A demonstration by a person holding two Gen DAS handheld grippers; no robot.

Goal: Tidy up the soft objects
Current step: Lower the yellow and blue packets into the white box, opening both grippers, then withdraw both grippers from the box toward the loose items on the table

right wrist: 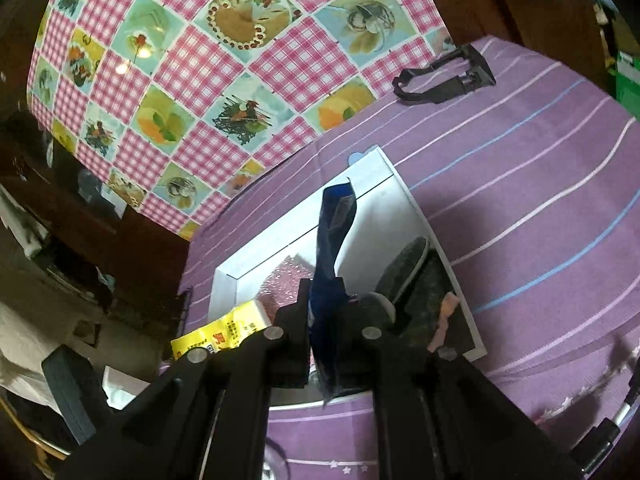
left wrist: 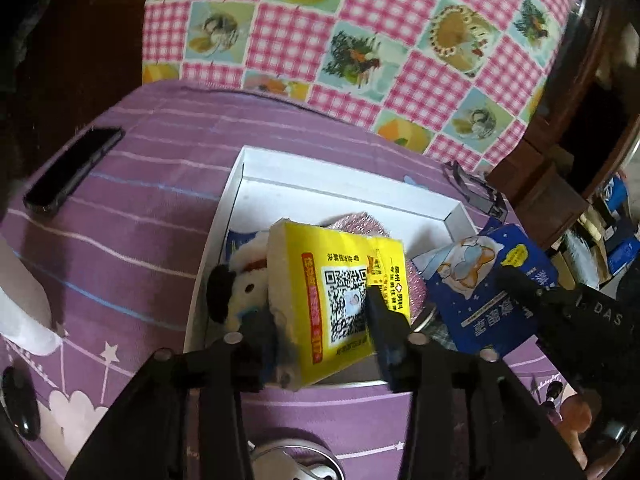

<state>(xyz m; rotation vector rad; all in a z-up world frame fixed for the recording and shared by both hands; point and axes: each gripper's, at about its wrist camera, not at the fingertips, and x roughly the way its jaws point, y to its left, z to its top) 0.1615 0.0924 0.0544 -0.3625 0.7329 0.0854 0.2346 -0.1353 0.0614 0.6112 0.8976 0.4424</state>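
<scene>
Lying tilted over the near edge of a shallow white box (left wrist: 456,216), a yellow tissue pack (left wrist: 340,300) shows a black QR code and red lettering on its glossy wrap. The left gripper (left wrist: 320,332) has its fingers (left wrist: 384,320) on either side of the pack, part open; whether the pads press on it cannot be told. Just left of the pack, inside the box, sits a white plush toy (left wrist: 244,292) with a black ear. Right of the box, the right gripper (right wrist: 326,316) has its fingers nearly together on a dark blue packet (right wrist: 332,240) printed with a cartoon sleeper, which stands on edge between them over the box. A sparkly pink pouch (right wrist: 280,284) and a grey slipper (right wrist: 408,268) lie deeper in the box.

The box rests on a purple striped bed sheet (left wrist: 140,208). A black phone (left wrist: 72,168) lies far left, and a black clip-like holder (right wrist: 440,76) far right. Beyond hangs a pink gingham cloth (left wrist: 360,32) with food pictures, against dark wooden furniture.
</scene>
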